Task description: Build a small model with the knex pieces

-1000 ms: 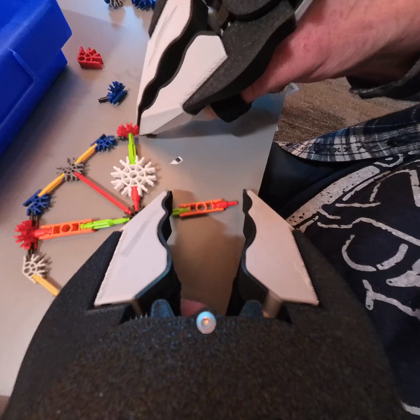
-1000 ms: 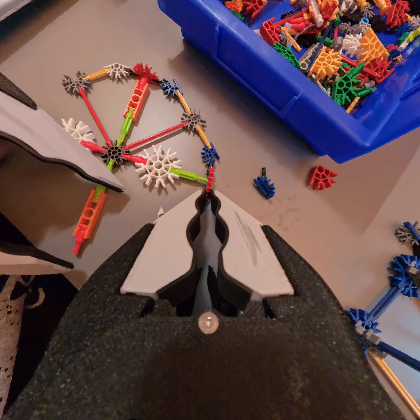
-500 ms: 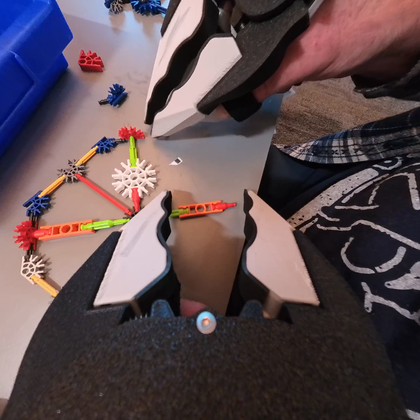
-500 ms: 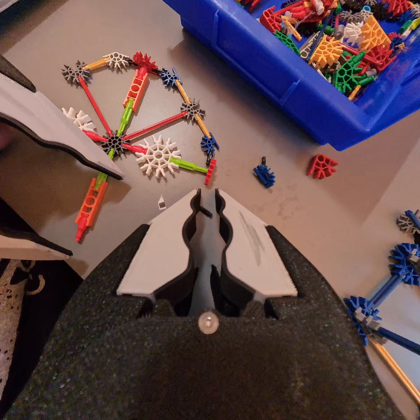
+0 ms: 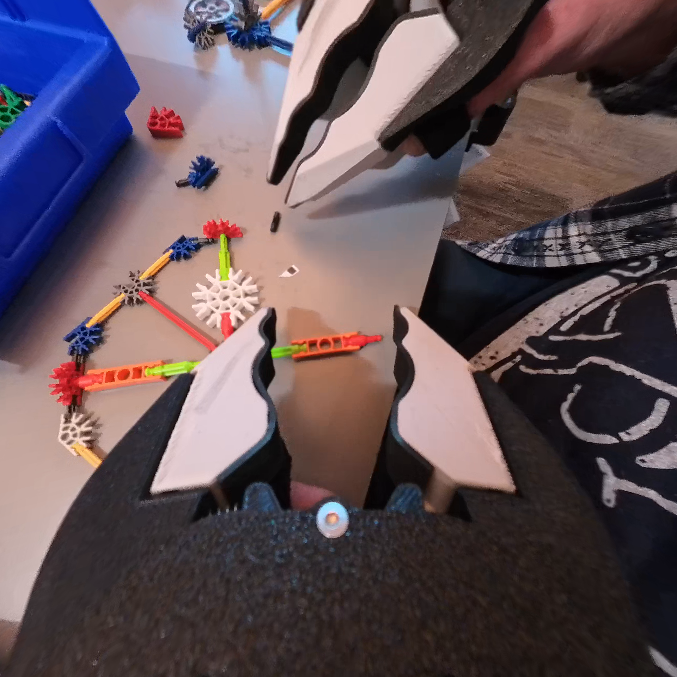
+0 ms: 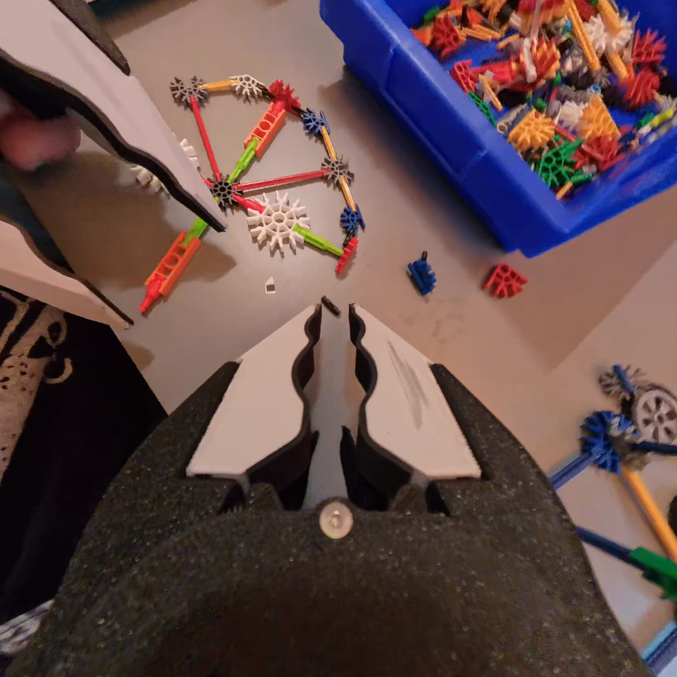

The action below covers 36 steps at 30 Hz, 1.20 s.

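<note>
A short black rod lies loose on the grey table, angled diagonally, just beyond the parted, empty right gripper; the left gripper gapes wide above an orange connector.

The right gripper has parted its fingers and pulled back from the red connector; a small black piece now lies at frame centre.
</note>
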Motion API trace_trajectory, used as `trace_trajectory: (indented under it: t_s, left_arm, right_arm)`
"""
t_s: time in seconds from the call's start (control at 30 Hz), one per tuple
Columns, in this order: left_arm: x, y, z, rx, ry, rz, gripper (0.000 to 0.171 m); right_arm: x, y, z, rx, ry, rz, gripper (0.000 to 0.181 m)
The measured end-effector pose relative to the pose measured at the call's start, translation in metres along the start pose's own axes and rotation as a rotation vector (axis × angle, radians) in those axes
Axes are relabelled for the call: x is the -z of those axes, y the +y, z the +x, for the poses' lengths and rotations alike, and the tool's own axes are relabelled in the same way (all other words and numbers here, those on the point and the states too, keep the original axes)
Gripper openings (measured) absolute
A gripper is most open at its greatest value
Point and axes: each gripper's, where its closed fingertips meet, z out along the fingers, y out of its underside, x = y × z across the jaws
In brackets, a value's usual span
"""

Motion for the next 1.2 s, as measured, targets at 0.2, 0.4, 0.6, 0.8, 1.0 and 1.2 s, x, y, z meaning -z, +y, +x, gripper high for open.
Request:
trace_trajectory:
  t_s: [0.2, 0.4, 0.6, 0.8, 1.0, 1.2]
  left_arm:
    - [0.035, -0.035, -0.040, -0.189, -0.176, -0.049, 0.055]
    - [0.043, -0.065, -0.083, -0.450, -0.138, -0.182, 0.044]
    - [0.007, -0.046, -0.100, -0.641, 0.077, -0.359, 0.034]
    - [0.002, -0.030, -0.103, -0.668, 0.211, -0.402, 0.034]
    - [0.001, -0.028, -0.103, -0.677, 0.269, -0.385, 0.035]
    - [-0.002, -0.028, -0.103, -0.707, 0.289, -0.383, 0.036]
  right_arm:
    - [-0.011, 0.001, -0.003, 0.106, -0.082, -0.019, 0.012]
    - [-0.015, 0.010, -0.002, 0.110, -0.129, -0.004, 0.000]
    - [-0.013, 0.011, -0.001, 0.108, -0.116, 0.002, 0.000]
    - [0.002, -0.006, -0.026, 0.055, -0.142, 0.061, 0.006]
    - [-0.009, -0.026, -0.062, 0.178, -0.222, 0.101, 0.010]
    - [-0.027, -0.032, -0.068, 0.340, -0.307, 0.059, 0.012]
